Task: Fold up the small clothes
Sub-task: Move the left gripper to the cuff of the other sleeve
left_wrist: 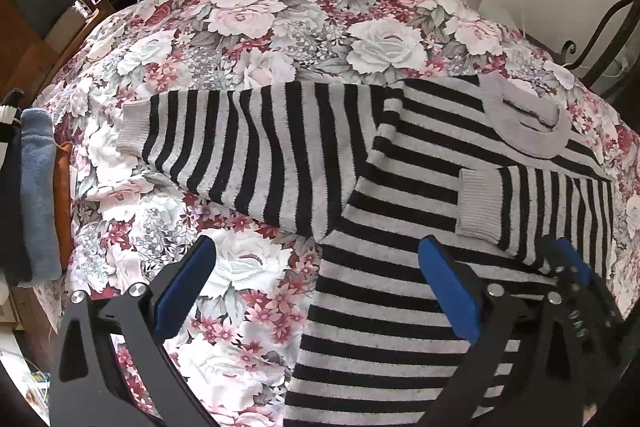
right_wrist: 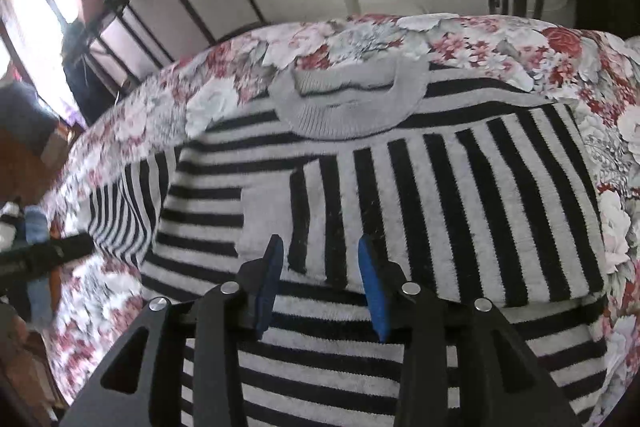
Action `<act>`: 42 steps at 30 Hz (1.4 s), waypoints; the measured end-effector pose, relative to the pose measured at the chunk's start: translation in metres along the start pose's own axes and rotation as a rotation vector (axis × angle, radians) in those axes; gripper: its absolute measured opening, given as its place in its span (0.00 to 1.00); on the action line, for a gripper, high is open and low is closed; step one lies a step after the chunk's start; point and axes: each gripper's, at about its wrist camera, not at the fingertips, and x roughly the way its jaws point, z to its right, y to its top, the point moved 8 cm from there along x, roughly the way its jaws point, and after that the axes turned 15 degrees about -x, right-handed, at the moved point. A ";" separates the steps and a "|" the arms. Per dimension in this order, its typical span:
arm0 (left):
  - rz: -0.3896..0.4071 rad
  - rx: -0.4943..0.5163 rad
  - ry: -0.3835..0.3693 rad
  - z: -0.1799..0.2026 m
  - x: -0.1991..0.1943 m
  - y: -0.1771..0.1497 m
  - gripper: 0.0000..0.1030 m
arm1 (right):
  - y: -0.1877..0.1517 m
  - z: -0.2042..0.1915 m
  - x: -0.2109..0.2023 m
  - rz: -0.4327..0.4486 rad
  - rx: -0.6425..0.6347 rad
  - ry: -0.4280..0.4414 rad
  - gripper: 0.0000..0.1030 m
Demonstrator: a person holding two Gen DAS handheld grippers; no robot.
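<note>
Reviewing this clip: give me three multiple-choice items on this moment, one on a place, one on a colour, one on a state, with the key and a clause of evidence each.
1. Where does the folded-in sleeve of the striped sweater lie?
A. across the sweater's chest
B. hanging off the table edge
C. on a chair

2. What colours are the sweater's stripes?
A. red and white
B. black and grey
C. blue and yellow

3. How does the right claw stand?
A. shut on the collar
B. shut on the cuff
C. open, gripping nothing

Key:
1. A: the sleeve lies flat on the body below the grey collar.
2. B: black and grey bands alternate over body and sleeves.
3. C: a clear gap shows between its blue pads, with the sweater lying beneath, ungripped.
</note>
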 end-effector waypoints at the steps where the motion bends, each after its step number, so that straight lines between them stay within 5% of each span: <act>1: -0.006 -0.003 0.004 -0.002 0.002 0.001 0.96 | 0.003 -0.001 0.001 0.007 0.004 -0.003 0.38; 5: -0.019 -0.038 0.014 -0.013 0.009 0.006 0.96 | 0.003 -0.017 0.018 -0.022 -0.014 0.015 0.37; 9: -0.042 -0.055 0.015 -0.017 0.015 0.006 0.96 | -0.016 -0.026 0.062 -0.183 0.017 0.019 0.37; 12: -0.029 -0.036 0.034 -0.016 0.015 0.006 0.96 | -0.015 -0.033 0.069 -0.184 0.020 0.013 0.38; 16: -0.026 -0.039 0.053 -0.020 0.019 0.008 0.96 | -0.002 -0.050 0.057 -0.137 0.000 0.122 0.34; 19: -0.032 -0.057 0.066 -0.029 0.024 0.013 0.96 | 0.014 -0.027 0.030 -0.028 0.032 0.053 0.34; 23: -0.025 -0.113 0.103 -0.057 0.032 0.024 0.96 | 0.014 0.037 0.002 0.079 0.267 -0.051 0.35; 24: -0.032 -0.135 0.111 -0.068 0.037 0.028 0.96 | 0.007 0.048 0.005 0.057 0.305 -0.062 0.37; 26: -0.058 -0.174 0.117 -0.086 0.046 0.033 0.96 | -0.029 0.060 0.043 -0.162 0.366 -0.037 0.38; 27: -0.076 -0.198 0.112 -0.096 0.052 0.036 0.96 | -0.038 0.059 0.050 -0.183 0.368 -0.030 0.37; 29: -0.124 -0.261 0.080 -0.118 0.066 0.041 0.96 | -0.029 0.054 0.039 -0.153 0.357 -0.060 0.38; 35: -0.206 -0.480 -0.143 -0.166 0.094 0.063 0.96 | 0.004 0.023 -0.009 -0.008 0.383 0.075 0.40; 42: -0.172 -0.503 -0.240 -0.166 0.104 0.083 0.95 | -0.002 -0.004 -0.032 0.020 0.301 0.093 0.41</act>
